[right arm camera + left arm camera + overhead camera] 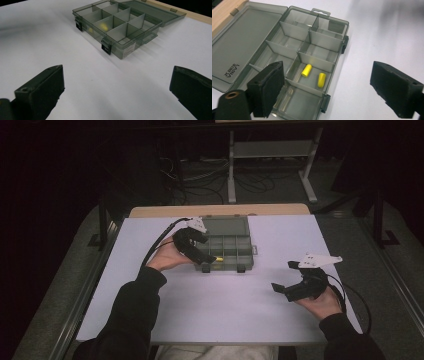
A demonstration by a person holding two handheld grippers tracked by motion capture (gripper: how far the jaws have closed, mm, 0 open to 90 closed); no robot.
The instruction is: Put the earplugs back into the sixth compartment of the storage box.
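A grey see-through compartment box (pixel 245 256) lies open at the far middle of the white table (pixel 225 305), its lid (pixel 225 226) folded back flat. Two short yellow cylinders (pixel 306 70) (pixel 321 80) lie side by side in one front compartment. My left gripper (pixel 206 262) hovers over the box's front left corner, jaws wide apart and empty; in the left gripper view the gripper (pixel 328 75) looks down on the box (pixel 315 41). My right gripper (pixel 284 276) rests in a hand near the right front, open and empty, facing the box (pixel 125 32) from a distance.
A wooden strip (pixel 220 210) runs along the table's far edge behind the lid. Two black latches (pixel 106 48) stick out from the box's front wall. Beyond the table stand a metal frame (pixel 270 170) and loose floor cables. Bare white surface spreads between the two hands.
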